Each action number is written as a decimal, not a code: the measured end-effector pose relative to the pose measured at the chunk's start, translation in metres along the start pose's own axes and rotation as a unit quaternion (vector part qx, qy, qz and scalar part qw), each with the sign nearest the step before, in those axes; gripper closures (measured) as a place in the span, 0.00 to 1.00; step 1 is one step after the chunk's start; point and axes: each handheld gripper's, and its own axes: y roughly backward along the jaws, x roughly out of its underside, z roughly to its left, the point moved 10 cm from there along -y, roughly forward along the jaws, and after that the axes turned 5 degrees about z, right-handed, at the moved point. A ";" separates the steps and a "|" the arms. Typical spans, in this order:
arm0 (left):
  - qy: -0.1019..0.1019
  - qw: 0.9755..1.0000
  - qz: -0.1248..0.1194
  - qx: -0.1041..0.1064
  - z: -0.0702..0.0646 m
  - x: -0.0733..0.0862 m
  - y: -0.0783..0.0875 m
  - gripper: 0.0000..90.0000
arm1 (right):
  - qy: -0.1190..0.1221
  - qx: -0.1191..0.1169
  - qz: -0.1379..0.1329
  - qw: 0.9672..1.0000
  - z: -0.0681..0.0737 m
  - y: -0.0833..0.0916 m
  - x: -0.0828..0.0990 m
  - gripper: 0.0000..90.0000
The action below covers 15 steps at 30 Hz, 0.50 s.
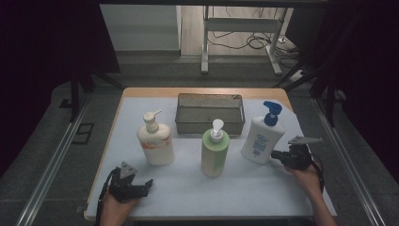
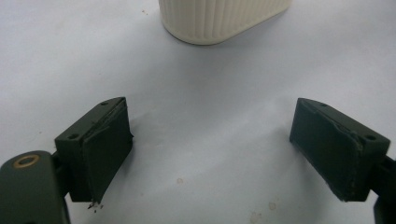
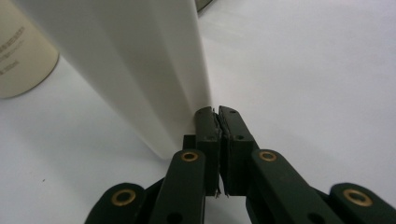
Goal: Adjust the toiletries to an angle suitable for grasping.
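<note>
Now our closed right gripper (image 1: 276, 156) nudges the blue-pump bottle (image 1: 261, 137).

From the high view, we see three pump bottles standing on the desk (image 1: 197, 188) before a wire mesh basket (image 1: 210, 113): a cream bottle (image 1: 155, 141) at left, a green bottle (image 1: 215, 149) in the middle, the blue-pump bottle at right, leaning slightly, we judge because our right gripper's tip presses low on its side. Our left gripper (image 1: 146, 184) rests near the desk's front edge, apart from the cream bottle. Along the left gripper view, its jaws stand wide apart with nothing between, the cream bottle's ribbed base (image 2: 219, 21) ahead. Along the right gripper view, the jaws are together, empty, touching the white bottle's corner (image 3: 140, 70), likely to push, not grasp.
</note>
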 end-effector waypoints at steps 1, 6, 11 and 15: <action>0.000 1.000 0.000 0.000 0.000 0.000 0.000 0.14 | -0.001 0.000 0.001 1.000 0.002 0.000 0.001 0.96; 0.000 1.000 0.000 0.000 0.000 0.000 0.000 0.14 | 0.007 -0.003 0.004 1.000 0.012 0.001 0.006 0.96; 0.000 1.000 0.000 0.000 0.000 0.000 0.000 0.14 | 0.013 -0.004 0.006 1.000 0.020 0.001 0.008 0.95; 0.000 1.000 0.000 0.000 0.000 0.000 0.000 0.14 | 0.021 -0.007 0.005 1.000 0.029 0.001 0.010 0.95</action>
